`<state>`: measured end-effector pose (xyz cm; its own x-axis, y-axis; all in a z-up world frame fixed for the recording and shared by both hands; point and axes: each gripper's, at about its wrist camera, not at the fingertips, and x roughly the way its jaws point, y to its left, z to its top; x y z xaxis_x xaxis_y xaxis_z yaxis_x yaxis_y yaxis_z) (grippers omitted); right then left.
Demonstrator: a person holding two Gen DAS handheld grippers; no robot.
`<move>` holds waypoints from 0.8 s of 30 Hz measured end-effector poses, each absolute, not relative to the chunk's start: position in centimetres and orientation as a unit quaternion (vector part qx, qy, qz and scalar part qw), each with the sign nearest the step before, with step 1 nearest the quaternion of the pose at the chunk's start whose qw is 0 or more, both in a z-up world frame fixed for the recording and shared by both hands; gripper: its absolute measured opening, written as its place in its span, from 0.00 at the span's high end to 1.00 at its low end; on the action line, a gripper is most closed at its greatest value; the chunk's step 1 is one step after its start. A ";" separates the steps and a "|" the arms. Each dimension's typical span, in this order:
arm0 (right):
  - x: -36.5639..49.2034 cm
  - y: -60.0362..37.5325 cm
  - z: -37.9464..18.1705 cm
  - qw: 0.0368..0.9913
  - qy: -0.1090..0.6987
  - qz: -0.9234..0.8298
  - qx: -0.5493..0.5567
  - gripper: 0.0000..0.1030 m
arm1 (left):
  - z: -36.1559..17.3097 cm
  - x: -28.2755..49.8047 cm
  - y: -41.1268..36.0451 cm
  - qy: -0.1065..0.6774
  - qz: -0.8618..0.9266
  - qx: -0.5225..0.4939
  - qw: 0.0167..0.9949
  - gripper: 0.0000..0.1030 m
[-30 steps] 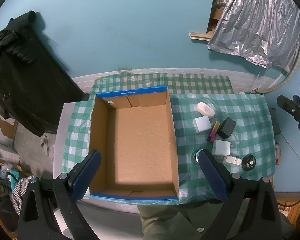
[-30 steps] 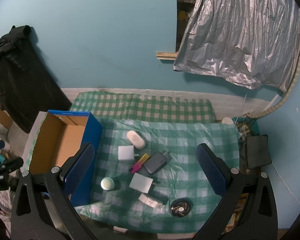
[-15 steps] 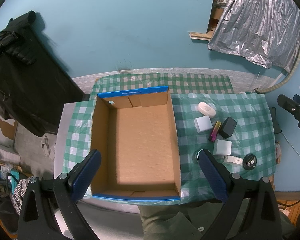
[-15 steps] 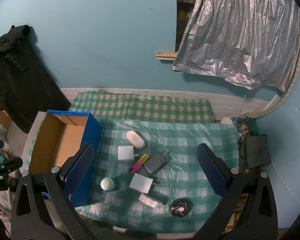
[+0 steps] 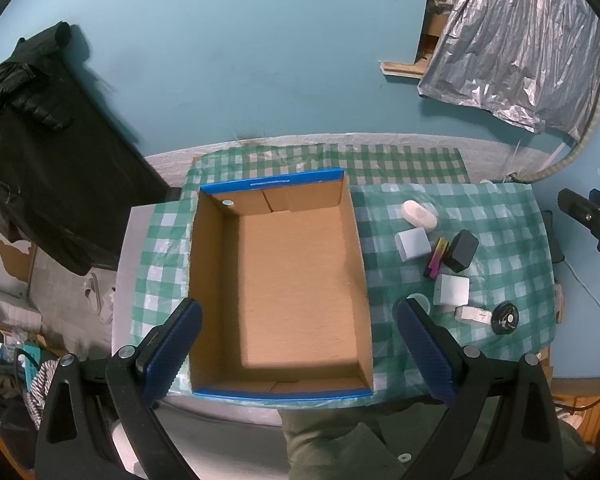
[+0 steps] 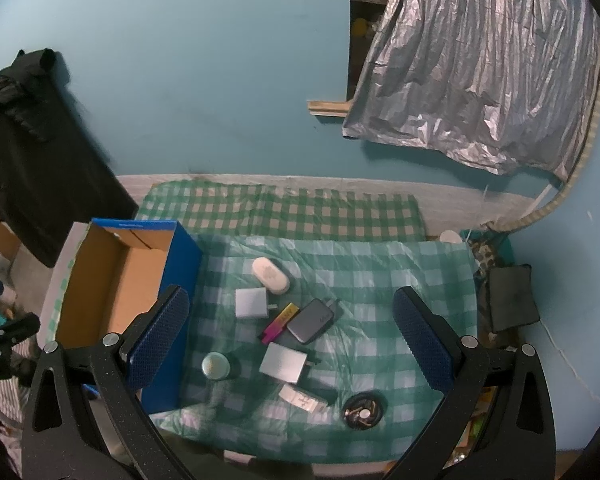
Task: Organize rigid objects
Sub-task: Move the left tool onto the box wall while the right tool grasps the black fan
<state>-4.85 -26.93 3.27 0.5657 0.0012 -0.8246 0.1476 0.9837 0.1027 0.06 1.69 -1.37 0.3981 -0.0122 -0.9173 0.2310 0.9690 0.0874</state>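
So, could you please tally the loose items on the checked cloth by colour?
White: 4, oval case, two chargers, small stick
Black or dark grey: 2, power bank, round disc
Pink-yellow: 1, lighter
Pale green: 1, round jar
Total: 8

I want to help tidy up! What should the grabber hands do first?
Probably lower the right gripper, which is open, onto the white charger nearest the box. The box holds nothing yet, and all the small things lie on the cloth beside it.
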 end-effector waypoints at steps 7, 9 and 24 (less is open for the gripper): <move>-4.8 -27.2 2.7 0.876 0.472 -0.053 0.082 0.01 | -2.0 0.8 3.2 0.551 -0.070 0.101 0.825 0.04; -4.5 -27.5 2.5 0.874 0.476 -0.058 0.083 0.01 | -2.5 1.3 4.0 0.557 -0.066 0.099 0.822 0.04; -4.6 -32.2 -3.1 0.829 0.534 -0.121 0.116 0.02 | -8.1 4.7 11.2 0.603 -0.002 0.113 0.790 0.04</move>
